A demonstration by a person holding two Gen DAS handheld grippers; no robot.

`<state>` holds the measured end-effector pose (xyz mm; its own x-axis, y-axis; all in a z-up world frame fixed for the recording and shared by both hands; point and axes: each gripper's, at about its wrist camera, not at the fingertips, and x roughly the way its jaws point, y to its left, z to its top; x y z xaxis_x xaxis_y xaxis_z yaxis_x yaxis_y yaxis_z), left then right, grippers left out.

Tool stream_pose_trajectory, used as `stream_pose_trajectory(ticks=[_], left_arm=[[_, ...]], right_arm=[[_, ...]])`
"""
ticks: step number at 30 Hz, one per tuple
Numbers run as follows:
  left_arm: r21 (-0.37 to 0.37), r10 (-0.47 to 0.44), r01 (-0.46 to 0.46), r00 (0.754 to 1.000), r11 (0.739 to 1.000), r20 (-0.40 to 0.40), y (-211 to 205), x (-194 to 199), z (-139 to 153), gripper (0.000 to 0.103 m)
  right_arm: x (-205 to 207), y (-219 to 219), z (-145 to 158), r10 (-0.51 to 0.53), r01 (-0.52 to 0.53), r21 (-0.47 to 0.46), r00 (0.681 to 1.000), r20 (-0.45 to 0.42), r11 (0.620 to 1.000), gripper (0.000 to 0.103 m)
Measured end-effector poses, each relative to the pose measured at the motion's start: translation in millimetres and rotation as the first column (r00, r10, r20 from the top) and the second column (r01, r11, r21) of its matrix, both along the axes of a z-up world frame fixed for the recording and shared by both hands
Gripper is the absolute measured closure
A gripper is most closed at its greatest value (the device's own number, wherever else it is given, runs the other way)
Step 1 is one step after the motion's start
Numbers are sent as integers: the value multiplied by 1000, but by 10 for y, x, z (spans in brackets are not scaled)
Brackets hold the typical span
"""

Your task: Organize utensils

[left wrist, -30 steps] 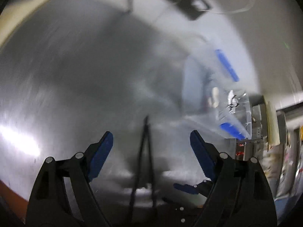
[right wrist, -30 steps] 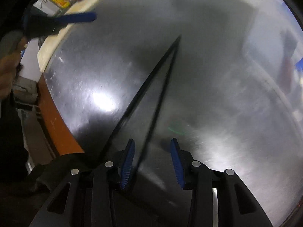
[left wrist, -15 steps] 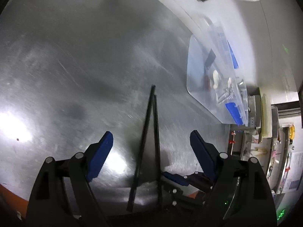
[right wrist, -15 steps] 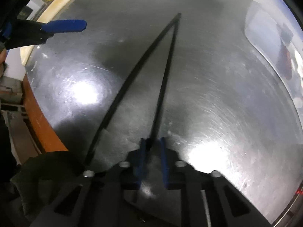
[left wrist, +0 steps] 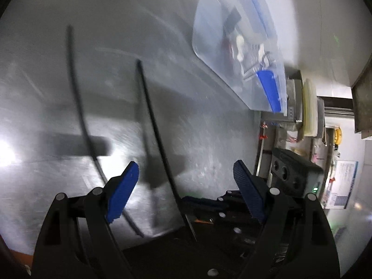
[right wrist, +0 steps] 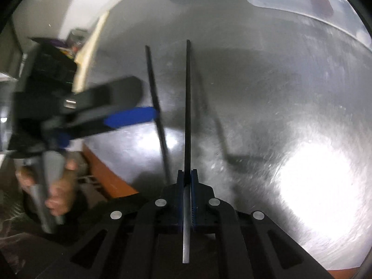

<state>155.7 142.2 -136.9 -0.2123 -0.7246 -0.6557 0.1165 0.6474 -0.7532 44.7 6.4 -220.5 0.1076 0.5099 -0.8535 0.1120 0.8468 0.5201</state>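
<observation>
Where a second ago my right gripper stood spread around one black chopstick, it is now pressed together on that chopstick, pinching it near its thick end. That stick now runs straight up the middle of the right wrist view, and its pale butt end pokes back between the blue pads. The two chopsticks used to meet in a V at their tips; now they are apart. The second chopstick lies on the steel table, just left of the held one, slanting toward the upper left of the frame.

My left gripper has come in lower and closer, and its jaws stay spread wide with nothing pinched. In its own view the held chopstick passes up between the blue pads, while the other chopstick curves up the left of the frame, crossing behind the left pad.

Both sticks are thin, black and tapered. The clear plastic box with blue clips sits at the upper right of the left view, blurred, with utensils inside.
</observation>
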Motion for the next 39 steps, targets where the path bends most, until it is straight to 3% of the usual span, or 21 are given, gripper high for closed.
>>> stream_pose_trajectory(ticks=[5,7,9,12,15,18,20,23,26,29,35,39], left_arm=[[15,2,0,997,1000,-74,-157,-76,-161,24],[31,37,-34,996,999,-87,-147,-100,-212,34],[50,48,-43,994,998,-97,-149,-121,-260,56],[74,60,-52,992,996,-107,-125,-148,-340,80],[93,79,-68,990,993,-113,-99,-185,-395,96],[86,91,-84,992,993,-92,-58,-205,-343,96],[65,91,-88,995,994,-48,-54,-215,-220,96],[35,61,-65,993,997,102,-86,-245,237,96],[-12,-7,11,957,1000,288,-266,-241,853,96],[-46,-43,67,916,997,399,-510,-90,1279,96],[-120,-72,157,851,980,520,-1273,652,2012,96],[-103,-157,233,865,967,476,-2132,1318,2164,96]], right_arm=[[-94,-105,79,-19,19,74,1000,-2,997,96],[-107,-117,76,-19,19,78,1000,0,997,96],[-111,-132,63,-16,16,89,1000,-3,996,96],[-72,-147,31,-7,8,103,1000,-13,995,96],[-22,-152,5,6,-2,113,1000,-27,994,96],[9,-139,45,15,-12,123,1000,-21,992,96],[19,-148,92,24,-23,125,1000,-2,992,96],[26,-115,345,56,-67,131,995,87,989,96],[29,-178,592,62,-85,124,981,183,989,96],[88,-390,1008,26,-61,107,953,301,992,96],[429,-1165,1816,-65,87,-23,874,482,996,96],[901,-1872,2071,-168,236,-77,853,494,969,96]])
